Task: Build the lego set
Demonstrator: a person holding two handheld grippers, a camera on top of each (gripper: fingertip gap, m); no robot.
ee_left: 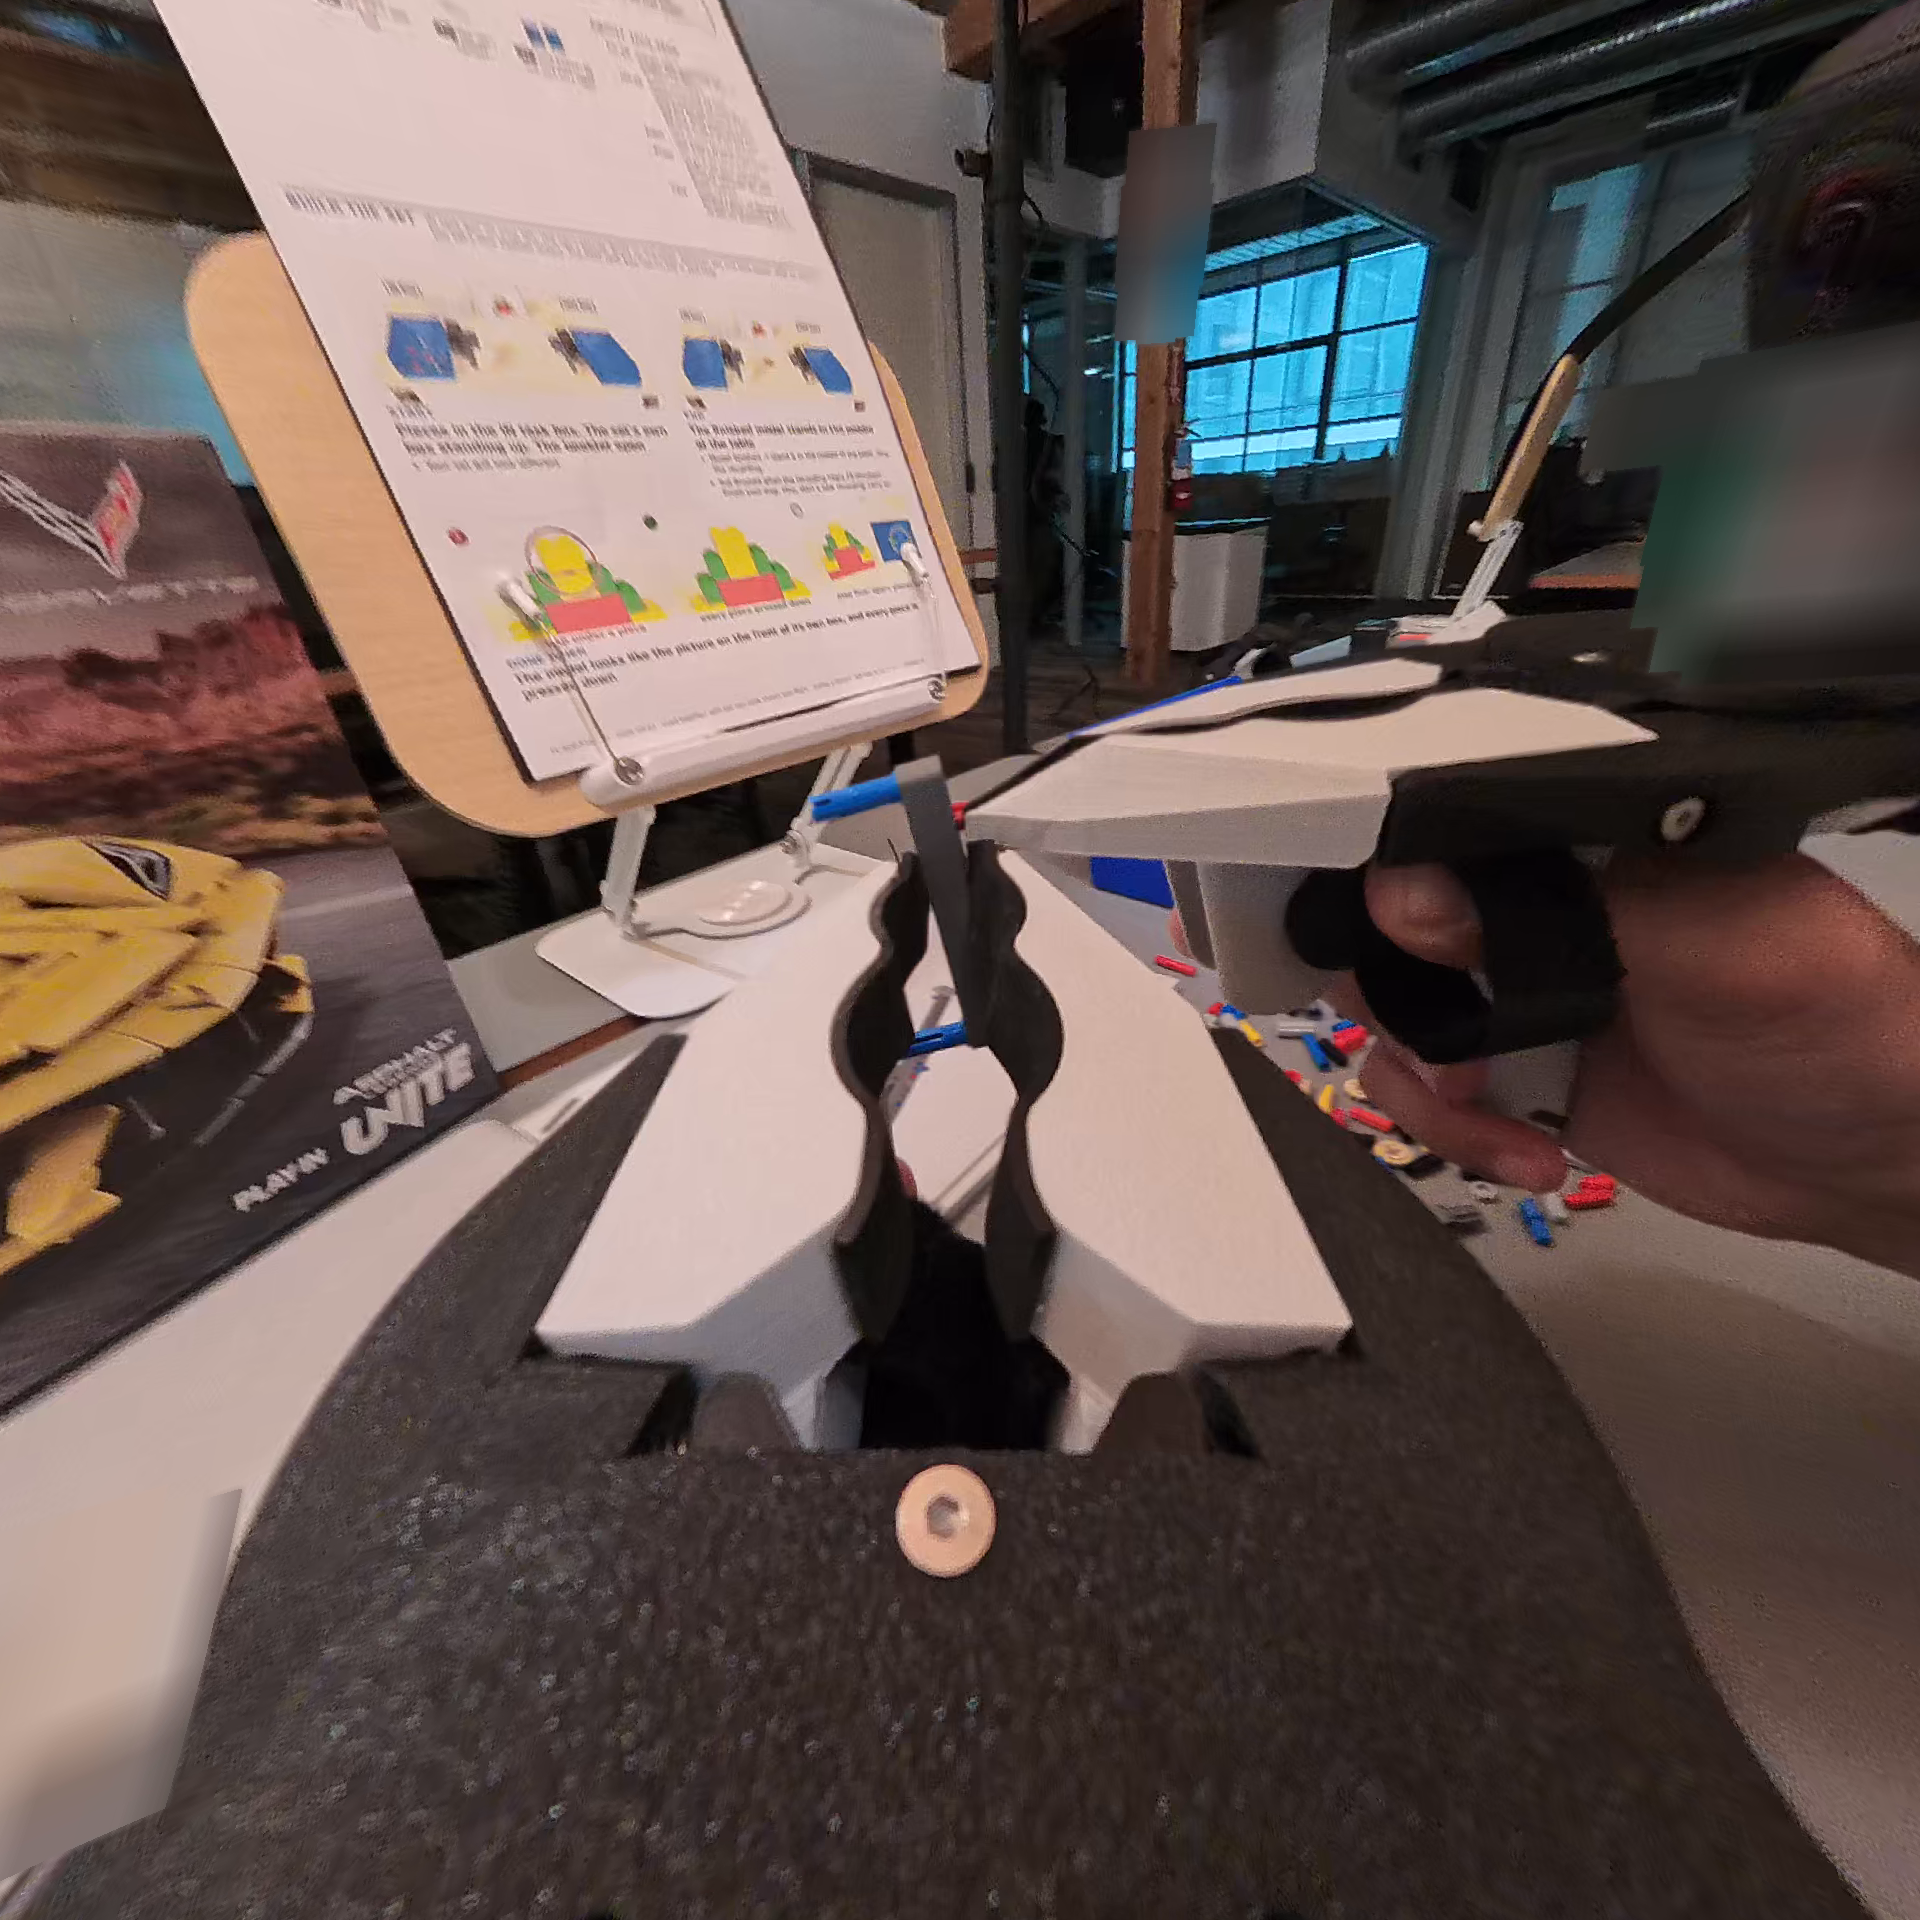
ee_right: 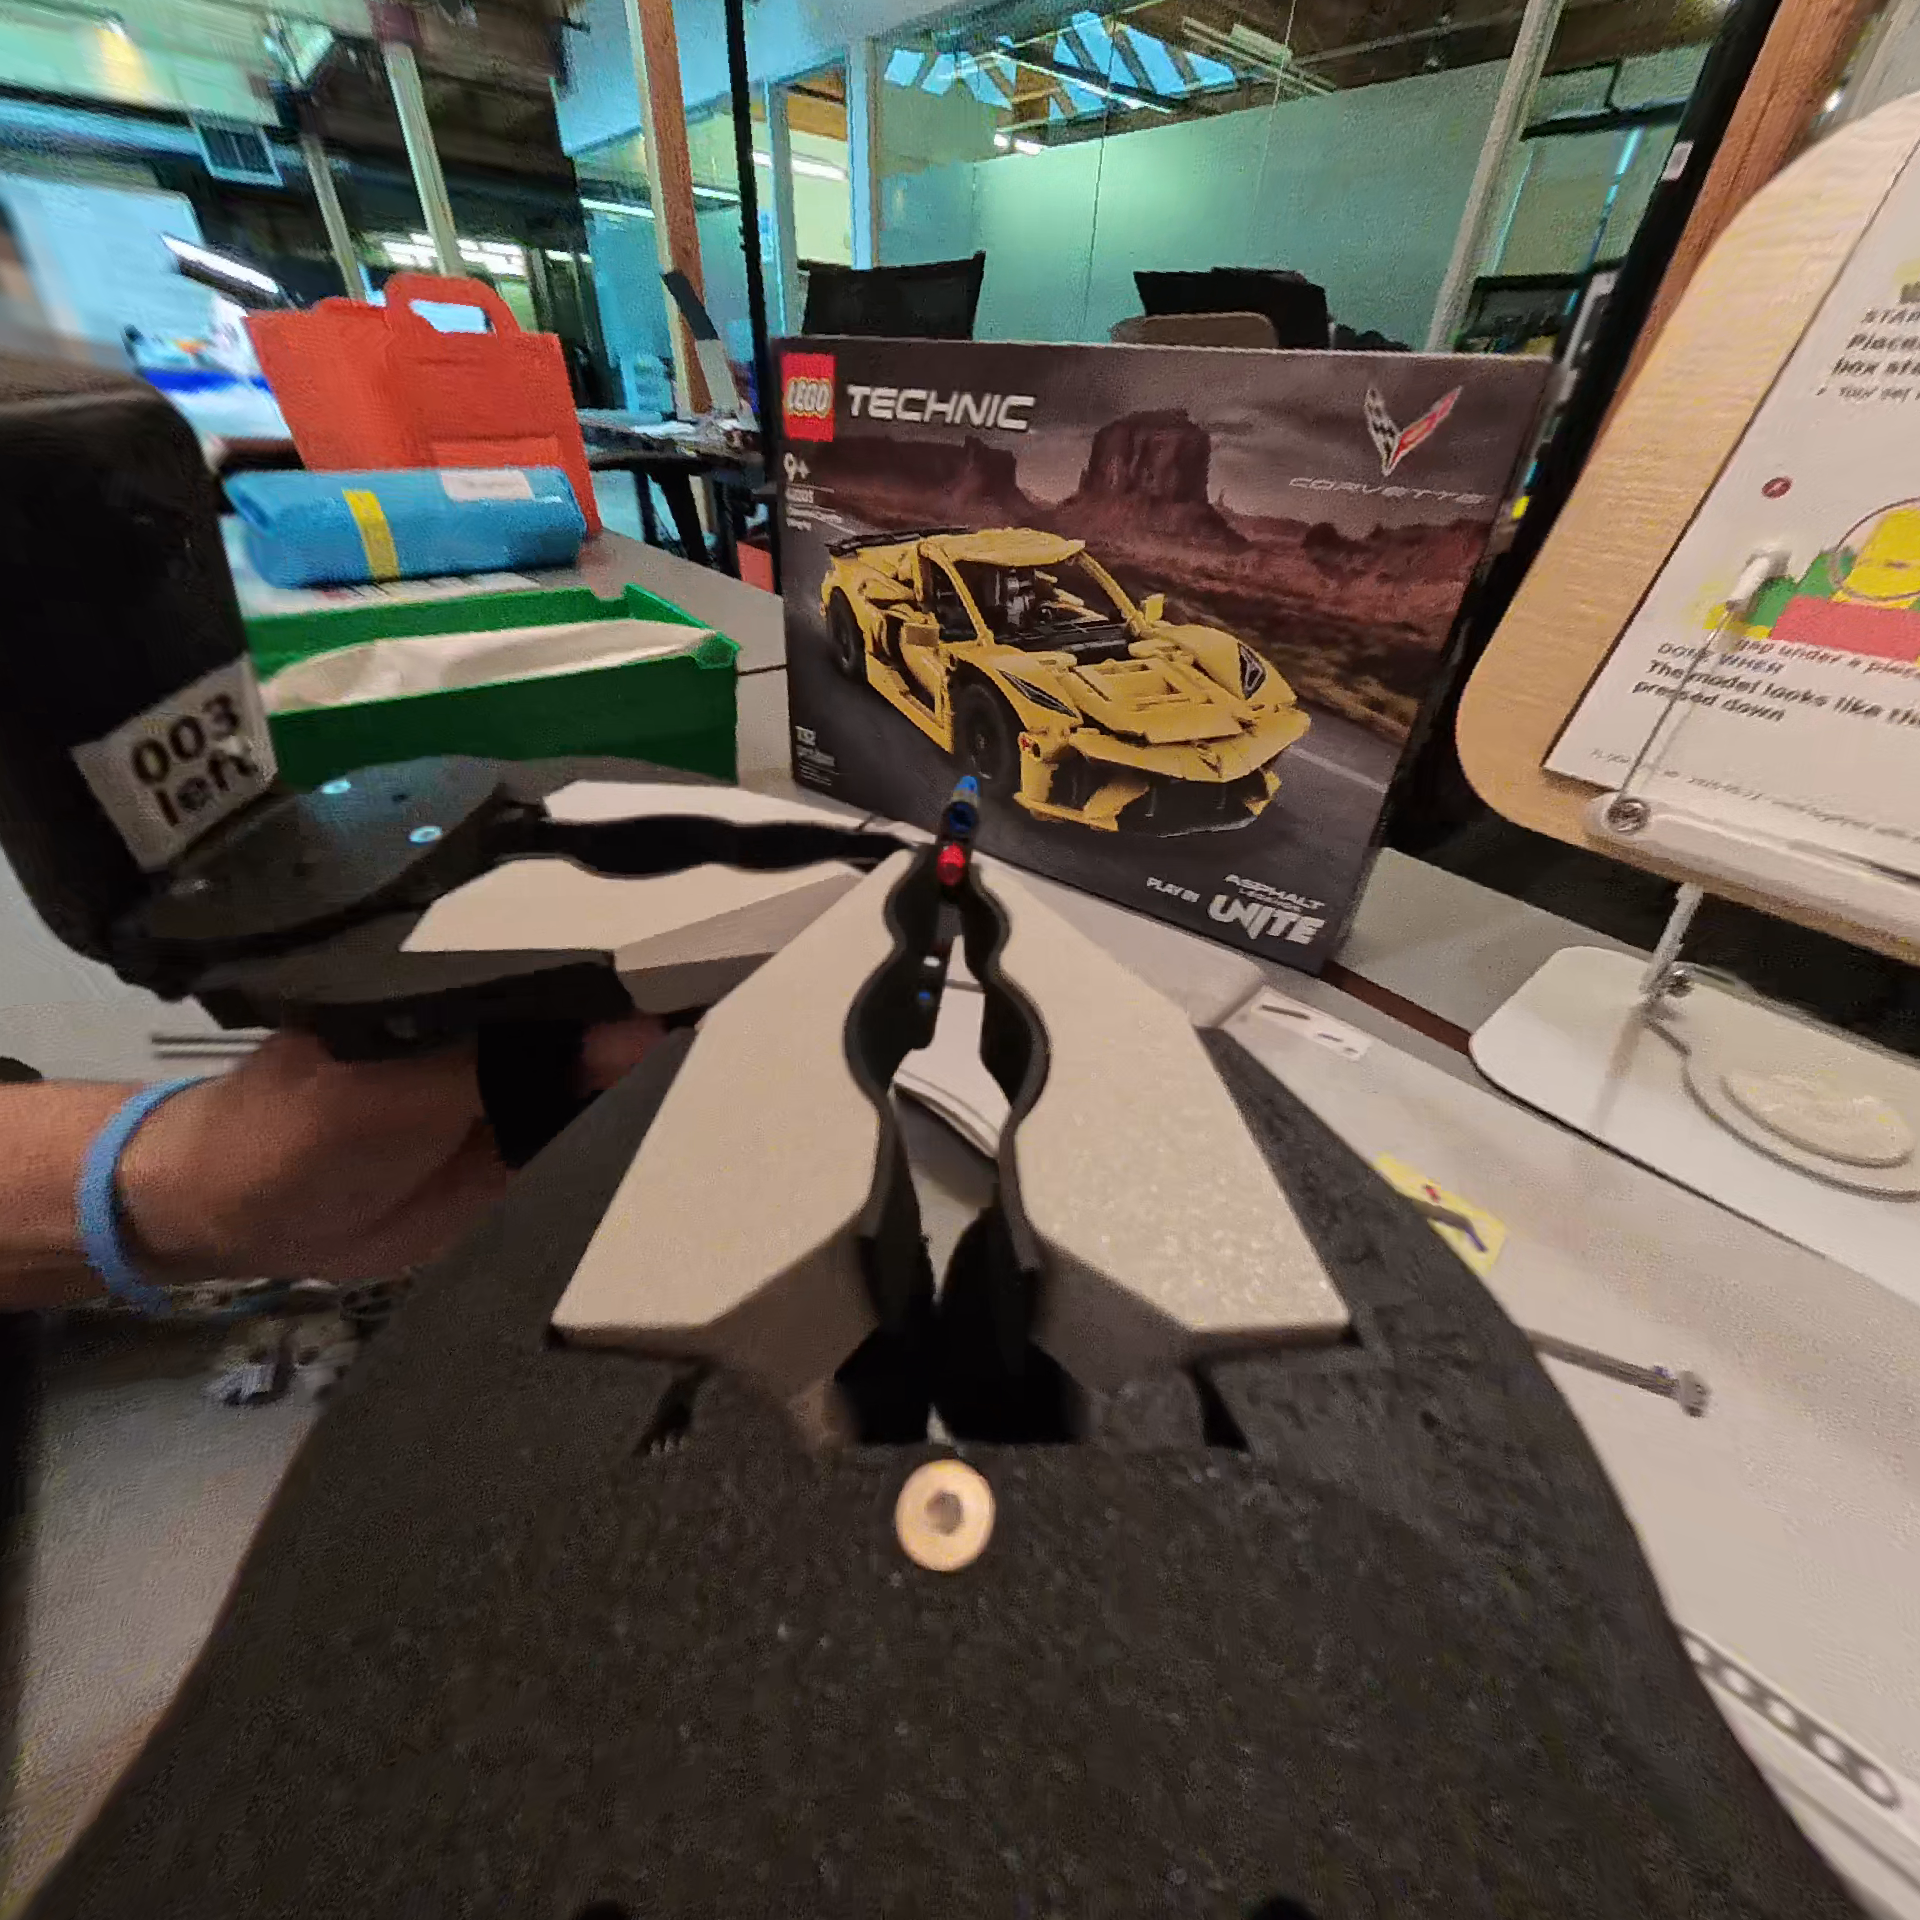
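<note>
My left gripper [ee_left: 951, 883] is shut on a black Technic beam [ee_left: 940, 852] and holds it upright above the table. A blue pin [ee_left: 857, 800] sticks out near the beam's top and another blue pin [ee_left: 940, 1034] lower down. My right gripper [ee_left: 982, 821] comes in from the right with its tip against the upper beam, shut on a small red pin [ee_left: 958, 816]. In the right wrist view the right gripper [ee_right: 948, 883] pinches the red pin [ee_right: 951, 862] at its tips. The beam [ee_right: 928, 987] stands edge-on behind it, and the left gripper [ee_right: 883, 847] reaches in from the left.
The set's box [ee_right: 1091, 623] stands upright at the back. An instruction sheet on a wooden stand [ee_left: 582, 416] is to its right. Several loose small pieces [ee_left: 1351, 1049] lie on the grey table at the right. A green tray [ee_right: 499, 675] and an orange bag [ee_right: 416, 384] are far left. Both grippers' tips are close together, under 4 cm apart.
</note>
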